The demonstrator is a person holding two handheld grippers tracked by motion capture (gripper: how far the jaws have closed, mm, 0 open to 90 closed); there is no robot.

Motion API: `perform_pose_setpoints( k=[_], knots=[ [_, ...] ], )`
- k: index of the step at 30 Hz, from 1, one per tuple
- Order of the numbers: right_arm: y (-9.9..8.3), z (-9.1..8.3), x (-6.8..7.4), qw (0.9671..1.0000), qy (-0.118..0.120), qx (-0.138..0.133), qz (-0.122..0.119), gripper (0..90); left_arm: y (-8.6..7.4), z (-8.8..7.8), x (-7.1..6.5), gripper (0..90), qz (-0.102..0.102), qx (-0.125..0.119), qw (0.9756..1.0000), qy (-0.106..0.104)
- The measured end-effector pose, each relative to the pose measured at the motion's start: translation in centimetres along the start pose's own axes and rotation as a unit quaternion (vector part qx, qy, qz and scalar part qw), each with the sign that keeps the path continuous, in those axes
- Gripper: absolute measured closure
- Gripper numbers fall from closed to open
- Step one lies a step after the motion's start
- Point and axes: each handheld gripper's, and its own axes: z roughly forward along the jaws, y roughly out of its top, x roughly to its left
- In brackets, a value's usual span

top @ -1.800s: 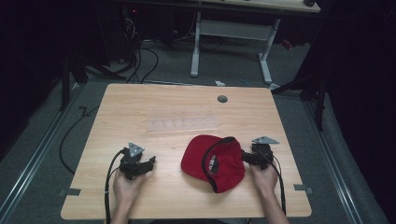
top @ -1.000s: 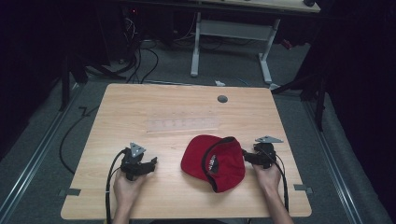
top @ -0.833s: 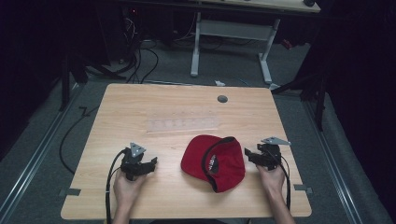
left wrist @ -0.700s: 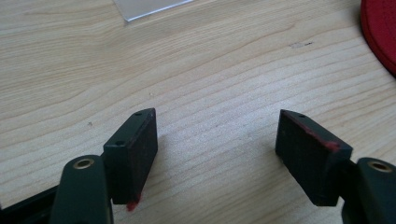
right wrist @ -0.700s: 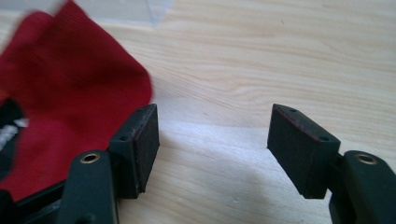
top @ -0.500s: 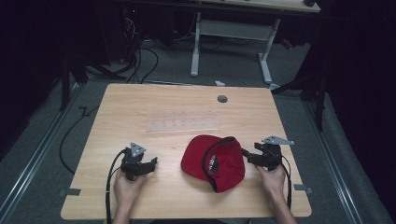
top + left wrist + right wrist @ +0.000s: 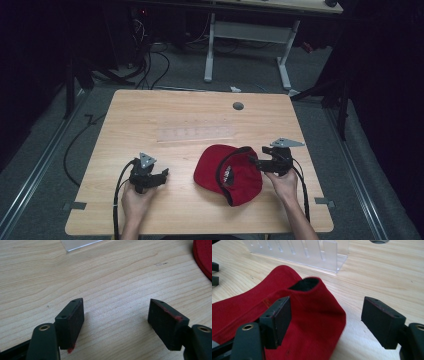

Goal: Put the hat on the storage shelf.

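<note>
A red cap (image 7: 227,172) lies on the wooden table (image 7: 190,110) near the front, right of centre, its dark-edged opening turned toward my right gripper. My right gripper (image 7: 253,161) hovers at the cap's right edge. Its jaws have just been opening and stand wide apart. In the right gripper view a raised fold of the cap (image 7: 312,305) sits between the jaws of the right gripper (image 7: 328,302), and neither pad presses on it. My left gripper (image 7: 164,174) rests low at the front left, open over bare wood (image 7: 115,302). The cap's edge (image 7: 203,255) lies off to its right.
A clear plastic rack (image 7: 195,134) with slots lies flat mid-table, just behind the cap (image 7: 299,250). A round grommet hole (image 7: 238,106) sits near the far edge. Cables trail from both grippers toward the front edge. Desk legs and cables stand on the floor beyond.
The right gripper's jaws have spread apart off the cap's rim and the hand has lifted a little. The cap and the left gripper have stayed where they were.
</note>
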Motion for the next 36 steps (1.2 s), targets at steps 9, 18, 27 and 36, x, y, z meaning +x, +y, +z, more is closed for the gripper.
perform_pose_setpoints(
  k=[9, 18, 27, 36],
  knots=[
    [0.8, 1.8, 0.1, 0.9995, 0.031, 0.008, -0.008, 22.0, 0.0, 0.0, 0.0, 29.5, -0.001, -0.001, 1.0000, 0.000],
    [2.0, 3.3, 0.9, 0.9979, 0.054, 0.024, -0.025, 21.3, 0.0, 0.1, 0.0, 29.5, -0.001, -0.001, 1.0000, 0.000],
    [2.6, 4.7, 1.2, 0.9960, 0.078, 0.036, -0.024, 20.8, 0.0, 0.1, 0.0, 29.5, -0.001, -0.001, 1.0000, 0.000],
    [2.3, 6.4, 1.3, 0.9934, 0.091, 0.066, -0.024, 24.6, 0.0, 0.1, 0.0, 29.5, -0.002, -0.001, 1.0000, 0.000]
  ],
)
